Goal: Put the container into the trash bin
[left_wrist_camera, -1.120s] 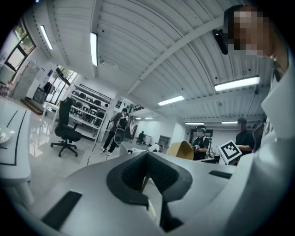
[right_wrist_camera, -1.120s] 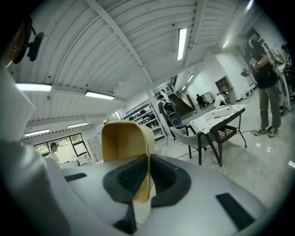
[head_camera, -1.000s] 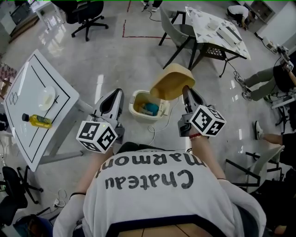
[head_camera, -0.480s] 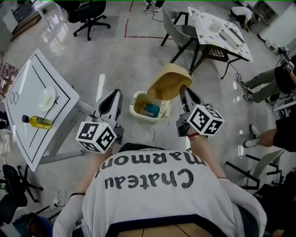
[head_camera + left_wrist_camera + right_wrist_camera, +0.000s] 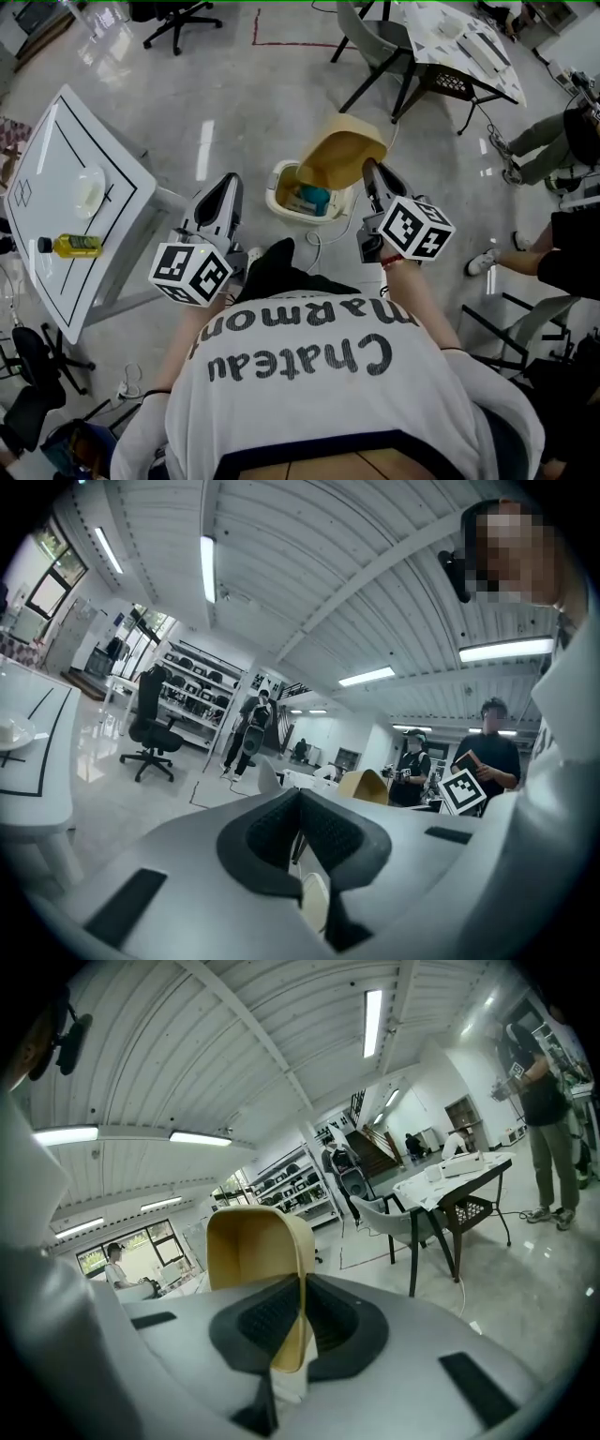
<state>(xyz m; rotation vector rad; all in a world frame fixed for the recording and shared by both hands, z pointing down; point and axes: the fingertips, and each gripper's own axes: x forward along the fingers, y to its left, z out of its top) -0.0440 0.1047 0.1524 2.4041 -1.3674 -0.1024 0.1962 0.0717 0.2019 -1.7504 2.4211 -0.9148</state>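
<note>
White table point(image 5: 56, 141) at left — a yellow bottle point(image 5: 66, 247) and white bowl point(image 5: 89, 190) on it

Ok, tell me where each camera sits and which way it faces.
Head view: on the head, steeply down at bin, left gripper, right gripper, own shirt.
Left gripper view: on left gripper, along its shut jaws, upward across the room.
Right gripper view: on right gripper, along jaws clamping the container.
Shared: all three show the container.

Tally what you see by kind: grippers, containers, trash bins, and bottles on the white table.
grippers: 2, left gripper and right gripper
container: 1
trash bin: 1
bottle: 1
total: 5
</note>
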